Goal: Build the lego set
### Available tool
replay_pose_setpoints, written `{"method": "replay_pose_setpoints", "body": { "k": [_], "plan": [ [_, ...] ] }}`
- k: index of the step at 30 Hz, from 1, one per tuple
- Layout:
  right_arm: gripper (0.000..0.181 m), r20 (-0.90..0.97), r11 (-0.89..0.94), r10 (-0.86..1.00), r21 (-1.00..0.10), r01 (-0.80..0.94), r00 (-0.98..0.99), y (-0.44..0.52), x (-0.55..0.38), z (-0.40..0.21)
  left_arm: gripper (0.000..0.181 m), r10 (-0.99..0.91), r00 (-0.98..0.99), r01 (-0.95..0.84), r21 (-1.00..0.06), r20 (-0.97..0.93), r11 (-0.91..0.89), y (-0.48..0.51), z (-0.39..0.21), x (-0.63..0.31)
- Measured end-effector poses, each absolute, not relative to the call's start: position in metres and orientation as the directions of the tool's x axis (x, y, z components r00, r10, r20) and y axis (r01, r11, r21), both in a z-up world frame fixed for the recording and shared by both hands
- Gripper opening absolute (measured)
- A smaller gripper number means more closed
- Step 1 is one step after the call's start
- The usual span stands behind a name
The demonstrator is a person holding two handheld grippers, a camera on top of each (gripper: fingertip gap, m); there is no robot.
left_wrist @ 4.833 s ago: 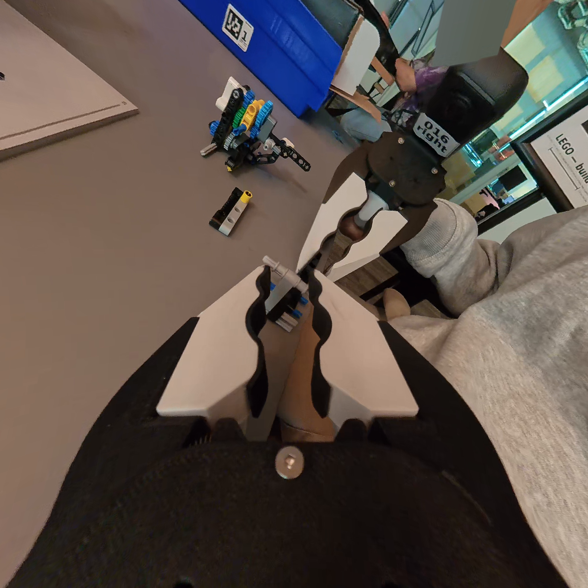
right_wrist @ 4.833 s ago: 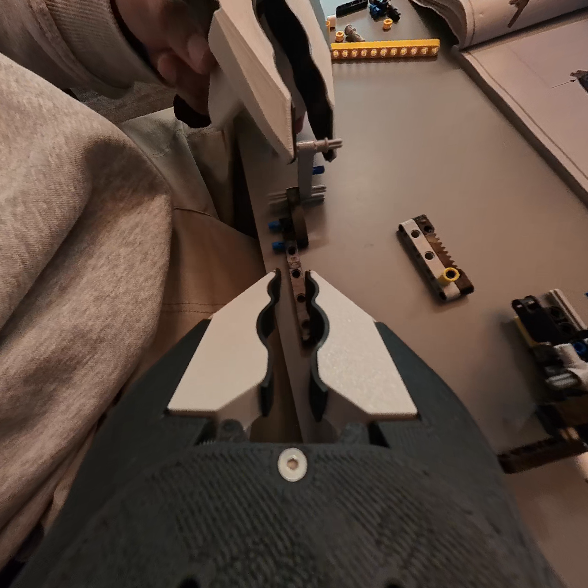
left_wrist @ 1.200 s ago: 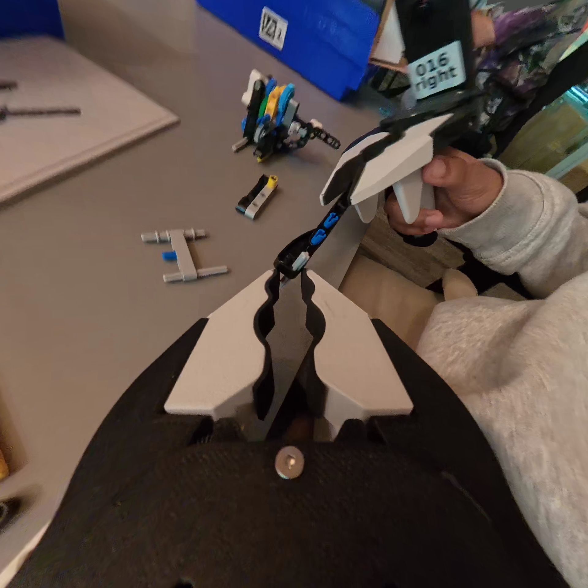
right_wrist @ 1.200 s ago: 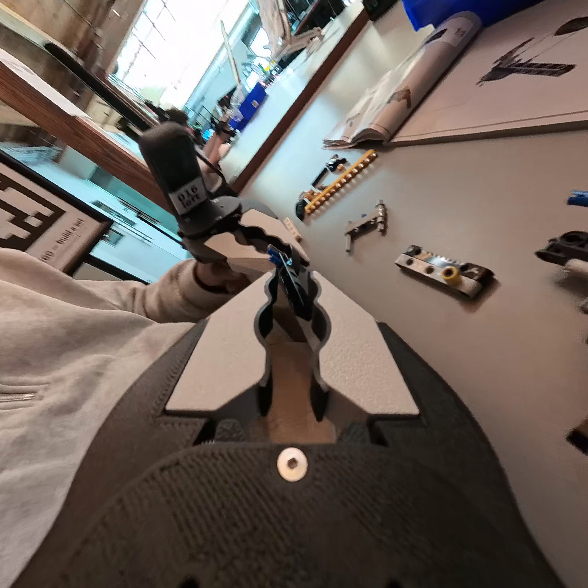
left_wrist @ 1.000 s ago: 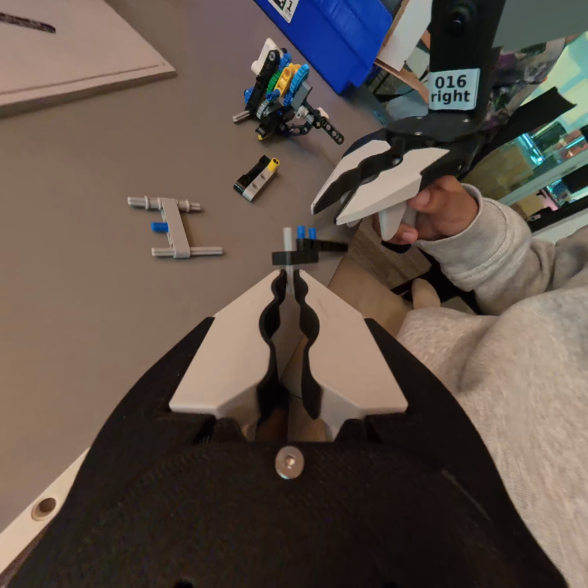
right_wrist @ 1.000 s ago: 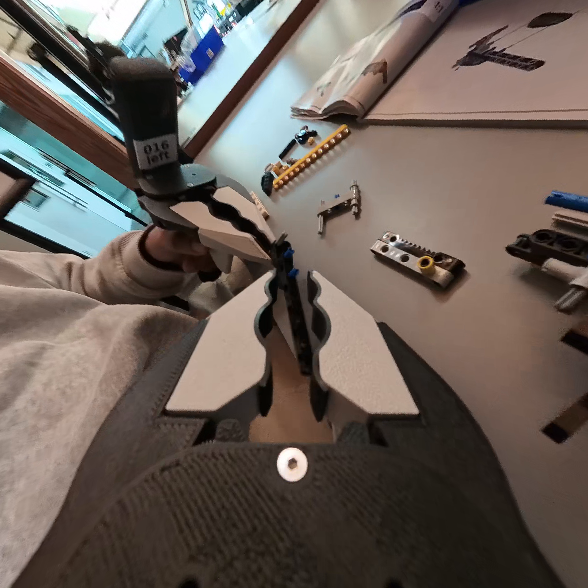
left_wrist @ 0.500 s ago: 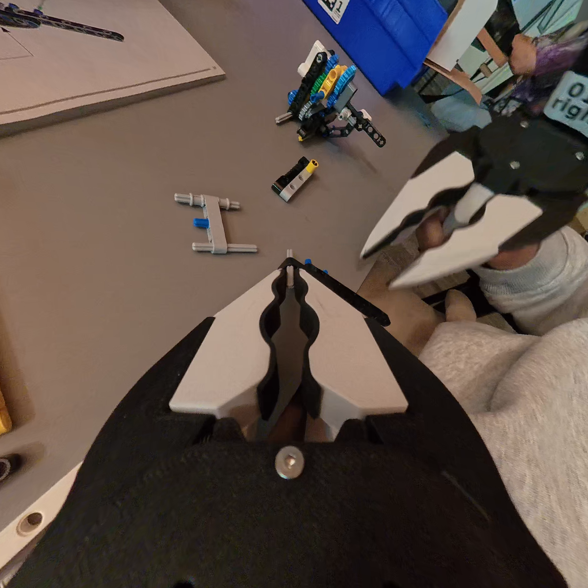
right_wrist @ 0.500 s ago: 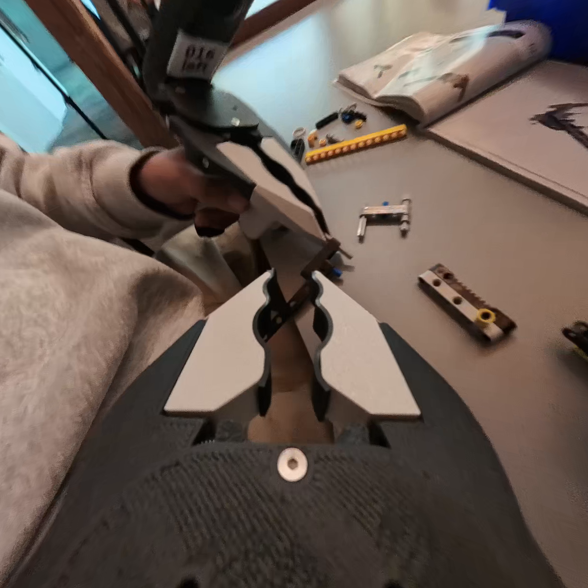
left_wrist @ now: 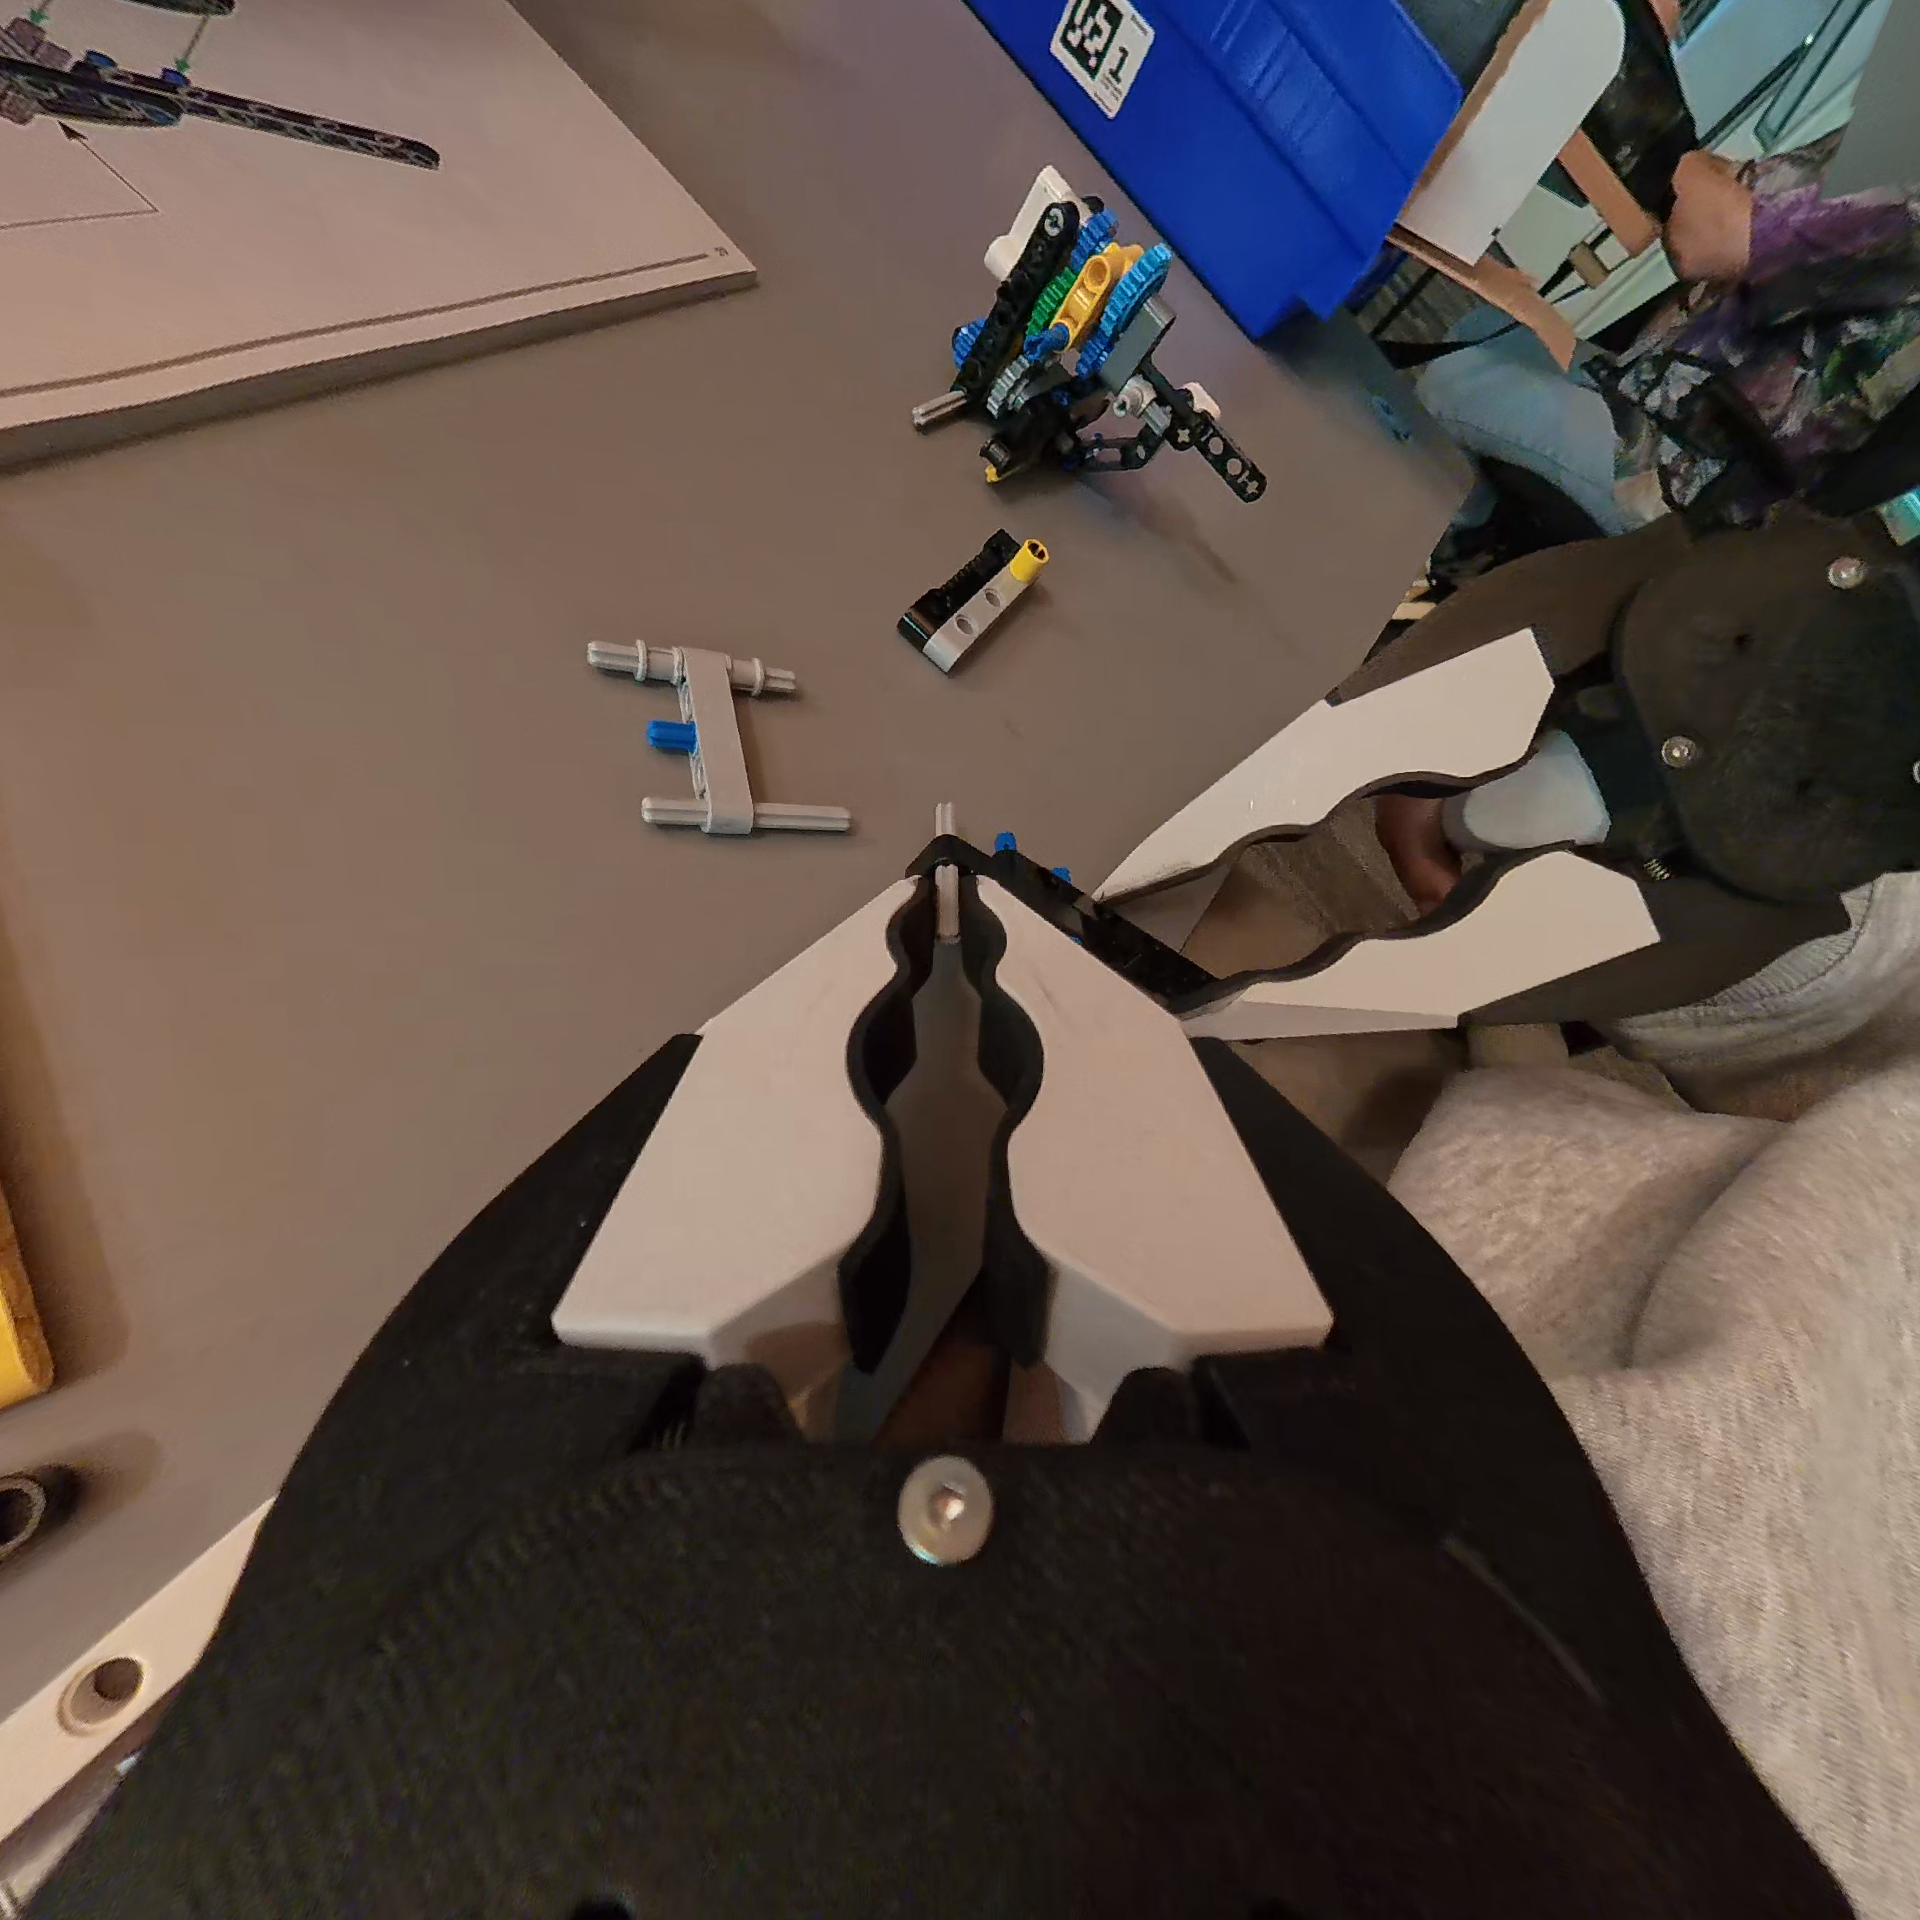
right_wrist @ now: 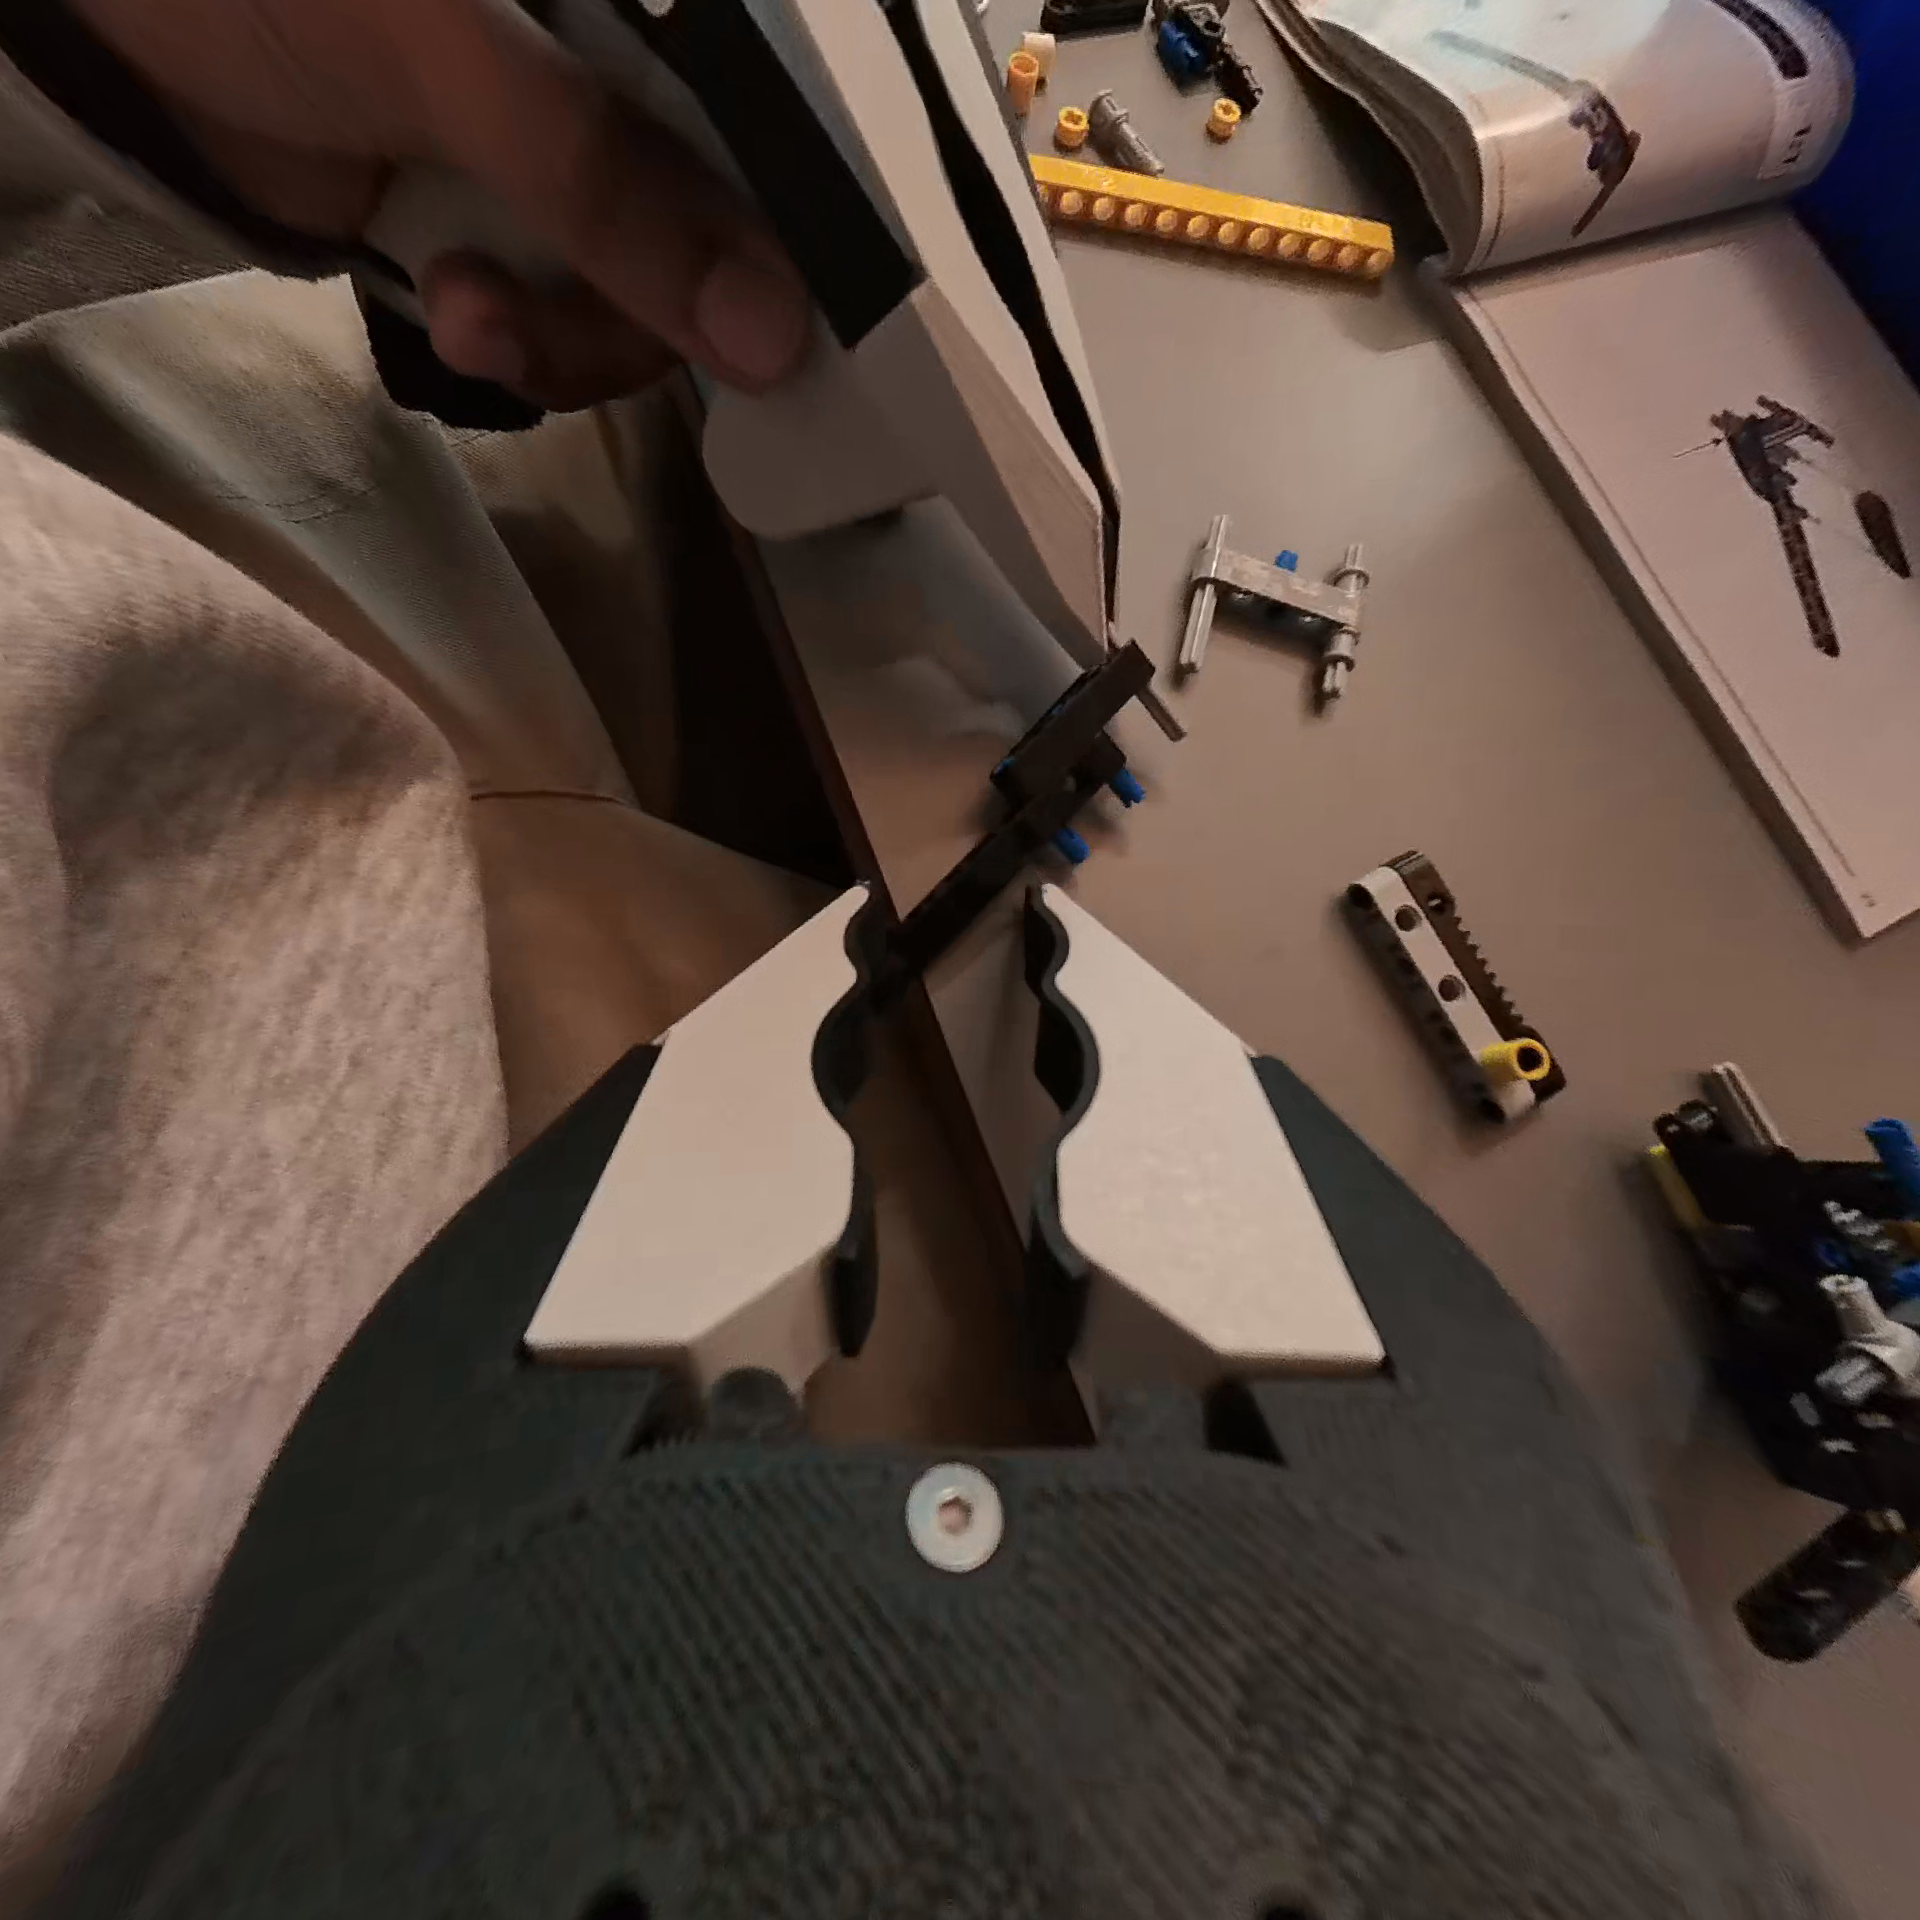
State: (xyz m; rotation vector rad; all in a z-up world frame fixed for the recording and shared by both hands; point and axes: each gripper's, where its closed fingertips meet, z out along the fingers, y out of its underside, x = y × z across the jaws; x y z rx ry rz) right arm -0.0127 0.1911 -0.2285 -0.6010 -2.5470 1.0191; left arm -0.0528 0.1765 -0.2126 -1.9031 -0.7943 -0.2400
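My left gripper (left_wrist: 945, 883) is shut on the grey axle at one end of a black beam with blue pins (left_wrist: 1081, 920), and holds it just above the grey table's near edge. The beam (right_wrist: 997, 852) slants from the left gripper's tip (right_wrist: 1112, 623) down to my right gripper (right_wrist: 945, 899). The right gripper's jaws stand apart, and the beam's free end rests against its left finger (right_wrist: 727, 1091). In the left wrist view the right gripper (left_wrist: 1153, 951) shows open around that free end.
On the table lie a grey H-shaped piece with axles (left_wrist: 717, 748) (right_wrist: 1273, 597), a black-and-white rack piece with a yellow pin (left_wrist: 971, 608) (right_wrist: 1449, 997), a gear assembly (left_wrist: 1081, 332) (right_wrist: 1787, 1247), an open instruction booklet (left_wrist: 260, 208) (right_wrist: 1714, 520), a yellow beam (right_wrist: 1210, 229) and a blue bin (left_wrist: 1247, 125).
The beam passed from the right gripper to the left, which closed on its axle. The right gripper opened wider and has come down around the beam's free end.
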Motion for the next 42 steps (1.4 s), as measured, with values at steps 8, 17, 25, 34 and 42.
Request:
{"method": "replay_pose_setpoints", "body": {
  "k": [8, 17, 25, 34, 42],
  "plan": [
    [0.023, 0.104, 0.635, 0.499, -0.72, 0.281, -0.861, 0.193, -0.012, -0.228, 0.0, 0.419, 0.751, 0.635, -0.732, 0.51, -0.247, 0.174, -0.211, -0.055],
    [0.016, 0.062, 0.591, 0.536, -0.74, 0.321, -0.842, 0.2, -0.017, -0.223, 0.0, 0.416, 0.751, 0.636, -0.732, 0.513, -0.244, 0.174, -0.211, -0.056],
    [0.012, 0.102, 0.591, 0.588, -0.732, 0.339, -0.803, 0.216, -0.028, -0.222, 0.003, 0.408, 0.764, 0.623, -0.738, 0.5, -0.261, 0.175, -0.211, -0.054],
    [0.011, 0.165, 0.591, 0.65, -0.723, 0.358, -0.741, 0.238, -0.043, -0.221, 0.004, 0.385, 0.812, 0.565, -0.757, 0.439, -0.329, 0.181, -0.213, -0.044],
    [0.011, 0.18, 0.585, 0.67, -0.725, 0.364, -0.72, 0.246, -0.048, -0.221, 0.005, 0.354, 0.842, 0.525, -0.768, 0.406, -0.367, 0.186, -0.214, -0.036]
  ]
}}
